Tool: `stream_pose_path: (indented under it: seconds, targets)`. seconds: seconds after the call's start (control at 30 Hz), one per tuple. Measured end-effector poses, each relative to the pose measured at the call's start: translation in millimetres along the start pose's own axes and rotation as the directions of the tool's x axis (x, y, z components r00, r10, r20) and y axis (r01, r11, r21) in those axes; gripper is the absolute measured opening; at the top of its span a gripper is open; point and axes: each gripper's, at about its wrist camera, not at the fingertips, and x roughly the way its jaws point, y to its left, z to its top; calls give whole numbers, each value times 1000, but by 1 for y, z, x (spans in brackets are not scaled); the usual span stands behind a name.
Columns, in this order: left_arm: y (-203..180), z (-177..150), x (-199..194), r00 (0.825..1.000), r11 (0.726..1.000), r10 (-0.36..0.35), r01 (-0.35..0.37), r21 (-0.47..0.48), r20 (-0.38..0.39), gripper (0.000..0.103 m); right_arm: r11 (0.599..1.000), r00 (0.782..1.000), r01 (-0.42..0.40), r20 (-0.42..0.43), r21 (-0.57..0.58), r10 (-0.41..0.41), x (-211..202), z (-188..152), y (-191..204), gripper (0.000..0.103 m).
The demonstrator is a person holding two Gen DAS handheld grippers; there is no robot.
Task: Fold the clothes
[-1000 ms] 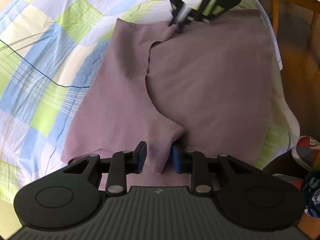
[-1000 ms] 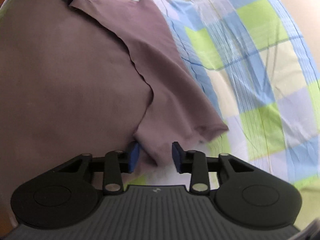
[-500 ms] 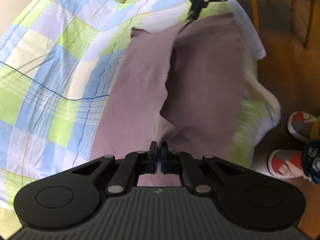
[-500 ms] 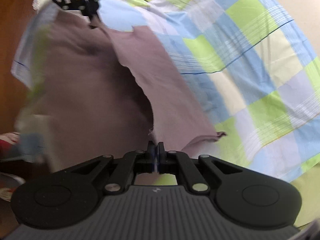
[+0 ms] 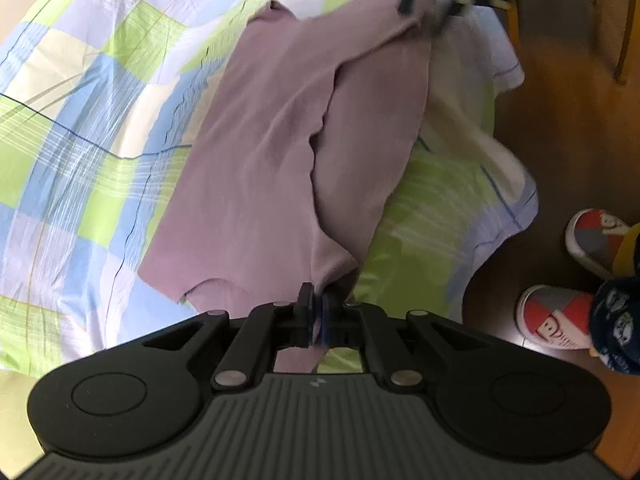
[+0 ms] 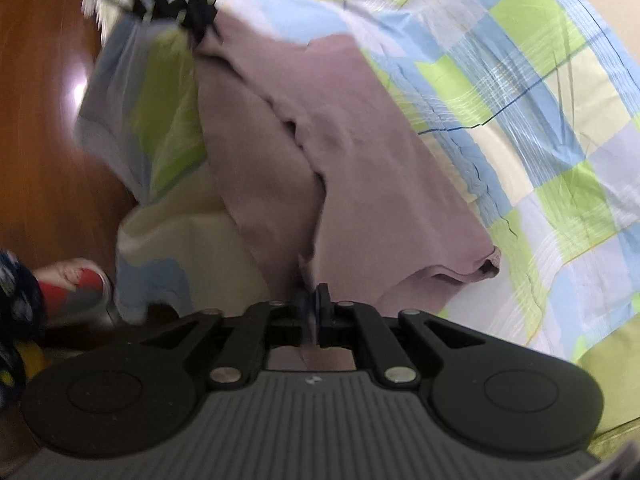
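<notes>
Both grippers, left [image 5: 315, 312] and right [image 6: 313, 312], now clamped on mauve garment [image 5: 272, 152], lifting its edge off bed's [image 5: 80, 100] floor-side edge; fold begins.

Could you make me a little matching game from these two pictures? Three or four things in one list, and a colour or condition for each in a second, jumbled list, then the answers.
Things:
1. garment
2. bedsheet
3. left gripper
4. shoes

Descriptions:
A. red, grey and white, on the wooden floor
B. shut on a fabric edge
C. plain mauve, one side lifted over towards the middle
D. checked in blue, green and pale yellow

Pairs: 1-C, 2-D, 3-B, 4-A
</notes>
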Motion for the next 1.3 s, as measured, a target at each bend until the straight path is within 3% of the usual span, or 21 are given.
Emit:
stream_pose_path:
  seconds: [0.07,0.13,0.2,0.33,0.4,0.47,0.53,0.7,0.77,0.87,0.93,1.03,1.13,1.2,1.27,1.3]
  targets:
    - [-4,-1,-9,1000,1000,-4,4,-17,-10,2,1000,1000,-4,-11,-21,4,-6,-3,10,45]
    - [-7,-3,-20,1000,999,-23,22,-36,-16,17,1000,1000,-20,-6,4,20,-14,-3,11,45]
    - [-8,-3,-30,1000,998,-24,24,-56,-9,17,989,998,-65,34,129,61,-33,-2,3,43]
    - [9,6,-39,999,976,8,0,-219,37,19,941,990,-84,136,327,42,-48,3,-21,37]
    - [14,14,-26,999,962,16,-7,-274,31,31,910,988,-84,151,405,24,-41,6,-29,37]
    - [7,19,-6,1000,960,7,-12,-280,-21,34,894,990,-86,136,439,28,-28,5,-30,37]
    - [4,22,-8,1000,955,24,-28,-296,-18,34,879,996,-92,31,468,87,0,0,-24,37]
    - [15,28,-41,998,898,18,6,-439,52,34,851,994,-103,75,515,76,-29,-9,-37,38]
    - [16,41,-43,997,877,-14,50,-478,78,34,824,995,-98,51,558,84,-33,-18,-52,38]
    - [19,62,-38,993,866,-23,77,-494,115,35,757,995,-104,65,645,82,-32,-26,-88,37]
    - [27,86,-28,988,852,-13,91,-516,153,40,705,993,-113,99,700,61,-30,-33,-121,28]
    - [39,118,-9,986,835,6,86,-543,165,42,669,990,-128,132,733,44,-13,-38,-175,25]
    - [54,144,15,992,804,25,54,-593,124,42,748,993,-108,109,655,48,15,-43,-217,25]
    - [63,158,31,997,755,32,23,-655,73,42,829,994,-102,87,549,65,36,-48,-236,25]
    - [69,169,44,999,700,39,-19,-713,12,42,928,985,-167,105,334,140,73,-63,-255,25]
    - [70,175,49,999,669,40,-46,-742,-26,42,945,979,-195,116,262,170,84,-66,-259,25]
